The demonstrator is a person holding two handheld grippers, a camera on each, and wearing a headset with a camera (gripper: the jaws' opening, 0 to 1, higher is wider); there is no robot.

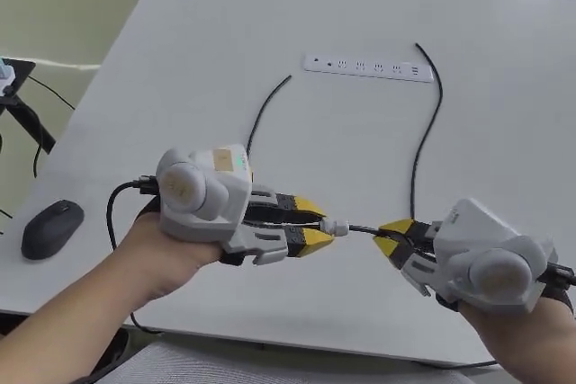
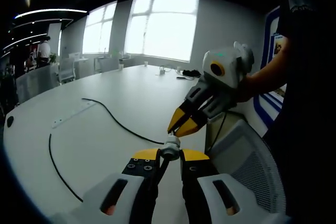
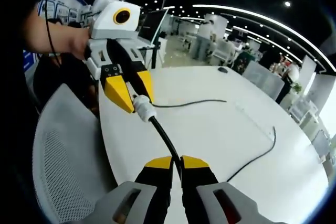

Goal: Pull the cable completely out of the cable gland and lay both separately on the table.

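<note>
The left gripper [image 1: 318, 224] and right gripper [image 1: 389, 236] point at each other, tips near but apart, both held roughly level. The left jaws are closed on the cable gland [image 1: 335, 227] at their tips. The right jaws are pinched tight on the cable [image 1: 363, 230] just beyond it. The left hand [image 1: 148, 254] cups its gripper from below, with the bare forearm coming in from the lower left; the right hand [image 1: 533, 343] holds its gripper from the lower right.

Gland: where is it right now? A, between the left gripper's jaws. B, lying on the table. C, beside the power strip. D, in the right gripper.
A: the gland sits between the yellow jaw tips of the left gripper, while the right gripper pinches the cable coming out of it.
</note>
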